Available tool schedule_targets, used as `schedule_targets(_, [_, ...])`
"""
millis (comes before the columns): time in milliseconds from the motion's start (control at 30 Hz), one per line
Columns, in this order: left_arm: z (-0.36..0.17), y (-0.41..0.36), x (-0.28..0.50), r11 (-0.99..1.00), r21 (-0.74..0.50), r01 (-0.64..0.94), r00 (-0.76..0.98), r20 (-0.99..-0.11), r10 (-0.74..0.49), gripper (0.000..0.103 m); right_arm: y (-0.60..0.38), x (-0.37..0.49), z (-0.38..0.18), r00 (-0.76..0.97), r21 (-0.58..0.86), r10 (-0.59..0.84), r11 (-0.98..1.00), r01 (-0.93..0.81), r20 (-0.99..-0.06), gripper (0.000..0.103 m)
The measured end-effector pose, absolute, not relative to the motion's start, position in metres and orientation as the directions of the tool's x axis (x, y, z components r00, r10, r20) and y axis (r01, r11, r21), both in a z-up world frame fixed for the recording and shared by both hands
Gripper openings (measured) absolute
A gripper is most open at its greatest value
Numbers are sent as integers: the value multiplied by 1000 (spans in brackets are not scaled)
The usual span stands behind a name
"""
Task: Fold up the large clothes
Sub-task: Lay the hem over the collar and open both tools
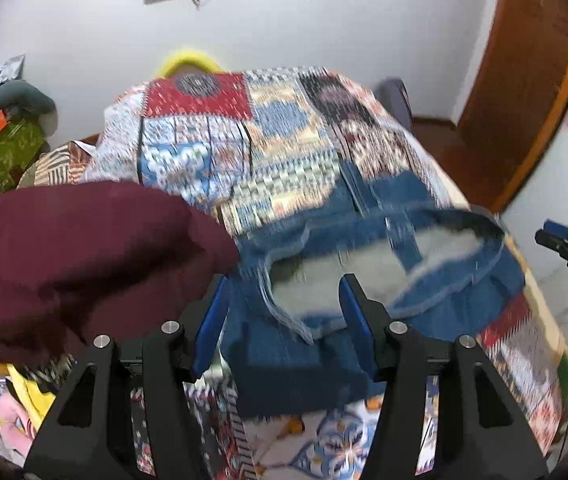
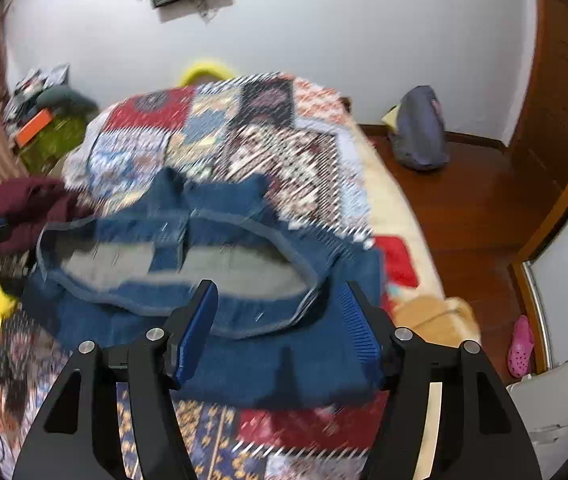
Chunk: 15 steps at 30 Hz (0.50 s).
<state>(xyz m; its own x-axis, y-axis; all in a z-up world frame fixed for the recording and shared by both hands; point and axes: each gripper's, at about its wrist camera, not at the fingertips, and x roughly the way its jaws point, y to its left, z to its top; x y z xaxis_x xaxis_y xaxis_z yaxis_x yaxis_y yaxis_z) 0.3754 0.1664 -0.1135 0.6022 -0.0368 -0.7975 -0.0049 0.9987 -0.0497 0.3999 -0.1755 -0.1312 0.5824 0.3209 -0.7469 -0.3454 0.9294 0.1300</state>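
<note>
Both tongs gaping wide and empty, left gripper and right gripper over blurred, apparently denim garment mid-frame, maroon cloth at left.

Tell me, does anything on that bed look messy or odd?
Yes: the blue denim garment lies rumpled on the patchwork quilt, waistband gaping, grey lining showing. A crumpled maroon cloth sits beside it.

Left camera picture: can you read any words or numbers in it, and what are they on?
"DAS": white letters on the black right gripper at the picture's right edge; anything after them is cut off or unclear.
The boxes on the left are too blurred to read.
</note>
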Motion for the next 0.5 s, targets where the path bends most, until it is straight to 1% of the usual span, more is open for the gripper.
schedule_targets(267, [-189, 129, 362, 996, -57, 71, 447, -890, -83, 56, -126, 388, -204, 400, 184, 365, 887, -423, -841, 60])
schedule_targets(400, [-209, 112, 384, 996, 17, 91, 457, -889, -26, 56, -104, 402, -234, 345, 175, 337, 889, -423, -876, 60])
schedule_targets(500, [-218, 111, 419, 995, 48, 91, 440, -898, 3, 56, -87, 433, -235, 347, 135, 315, 880, -455, -883, 60])
